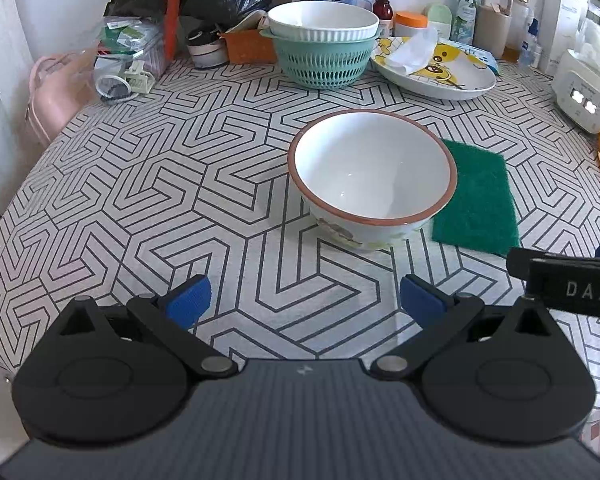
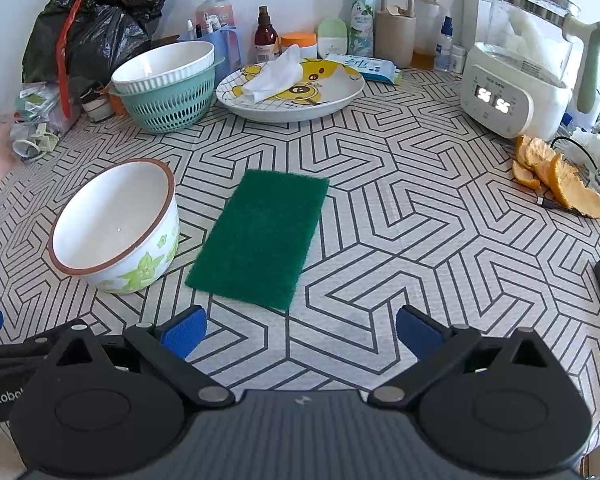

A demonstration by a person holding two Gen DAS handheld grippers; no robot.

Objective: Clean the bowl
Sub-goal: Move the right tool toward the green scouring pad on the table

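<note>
A white bowl (image 1: 374, 178) with a brown rim and green flower print stands upright on the patterned table; it also shows in the right wrist view (image 2: 114, 224). A green scouring pad (image 2: 260, 236) lies flat just right of the bowl, also seen in the left wrist view (image 1: 478, 200). My left gripper (image 1: 305, 300) is open and empty, short of the bowl. My right gripper (image 2: 302, 334) is open and empty, just short of the pad's near edge. Part of the right gripper's body (image 1: 568, 284) shows at the right of the left wrist view.
At the back stand a teal colander (image 2: 168, 108) with a white dish in it, a cartoon plate (image 2: 292, 90) holding a tissue, bottles, and a black bag (image 2: 92, 28). A white kettle base (image 2: 512, 100) and orange peels (image 2: 560, 180) lie at the right.
</note>
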